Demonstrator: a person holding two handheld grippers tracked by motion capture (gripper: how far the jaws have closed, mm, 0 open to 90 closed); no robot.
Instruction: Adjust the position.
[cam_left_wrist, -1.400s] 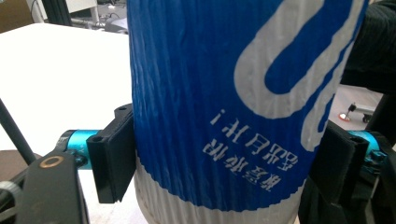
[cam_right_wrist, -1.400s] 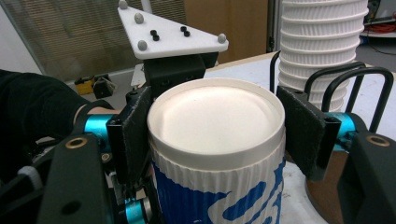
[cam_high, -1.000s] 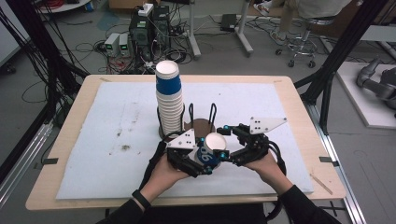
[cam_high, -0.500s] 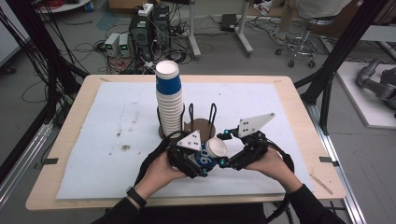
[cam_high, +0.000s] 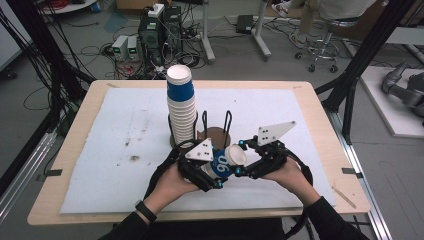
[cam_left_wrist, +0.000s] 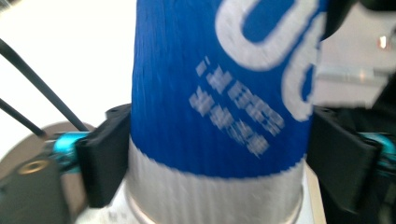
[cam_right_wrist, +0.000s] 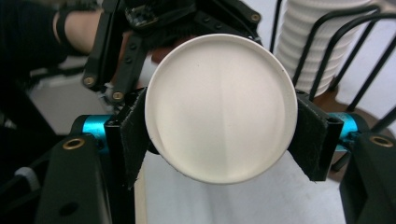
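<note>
Both grippers clamp one blue paper cup (cam_high: 226, 161) in mid-air above the tabletop's (cam_high: 90, 125) near middle.

Left gripper (cam_left_wrist: 210, 154) pinches the cup's blue wall; right gripper (cam_right_wrist: 219, 137) squeezes near its white closed end. If the hands pull or twist out of step, I judge the thin paper could crumple or slip free. Behind stands the wire rack (cam_high: 216, 125) and a tall cup stack (cam_high: 181, 107), which a careless lift could topple. Open white mat (cam_high: 110, 150) lies to the left and right.
</note>
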